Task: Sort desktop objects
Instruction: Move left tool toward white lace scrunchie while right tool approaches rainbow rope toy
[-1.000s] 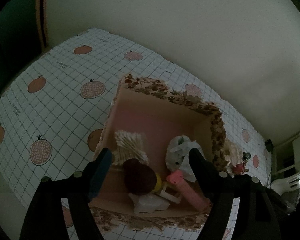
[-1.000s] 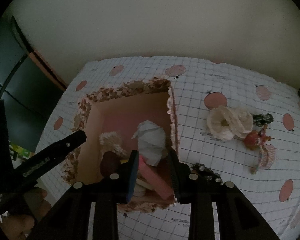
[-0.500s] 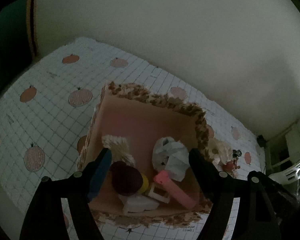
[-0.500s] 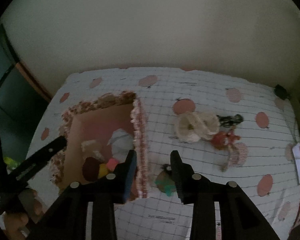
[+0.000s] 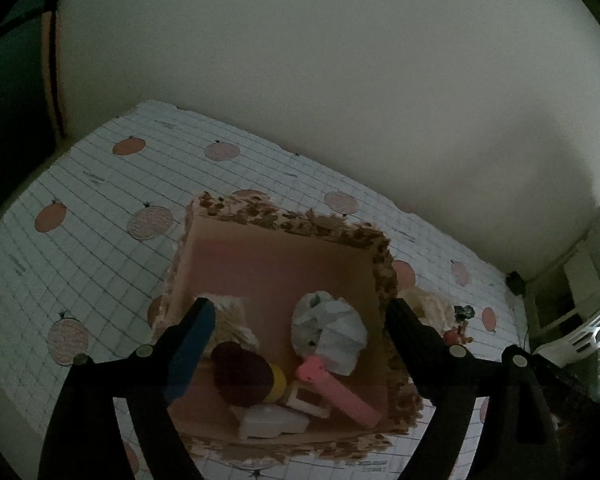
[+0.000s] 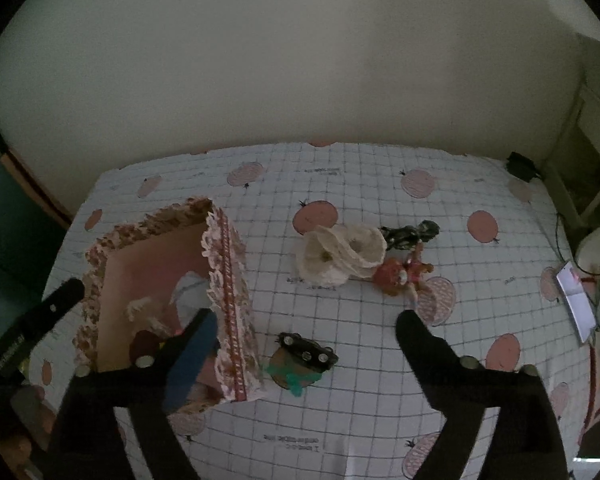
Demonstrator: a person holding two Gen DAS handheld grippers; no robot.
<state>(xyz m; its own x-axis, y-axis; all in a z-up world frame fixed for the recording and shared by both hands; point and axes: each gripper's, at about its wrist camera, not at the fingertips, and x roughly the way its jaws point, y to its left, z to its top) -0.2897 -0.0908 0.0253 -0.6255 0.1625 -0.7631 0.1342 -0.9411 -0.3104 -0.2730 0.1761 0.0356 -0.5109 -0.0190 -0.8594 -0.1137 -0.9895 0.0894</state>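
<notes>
Right wrist: fingers point(image 6: 204, 332) opening, empty.

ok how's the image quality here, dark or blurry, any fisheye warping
Left wrist view: dim and underexposed, so the things inside the floral box read as murky shapes; black corners frame the fisheye circle. Right wrist view: equally dim, no glare; the checked tablecloth grid bows strongly toward the edges, and the white flowers look soft but recognisable.

Matt cardboard box point(image 5: 276, 268) (crumpled paper point(image 5: 332, 332) inside), smooth printed tablecloth point(image 6: 380, 360)
</notes>
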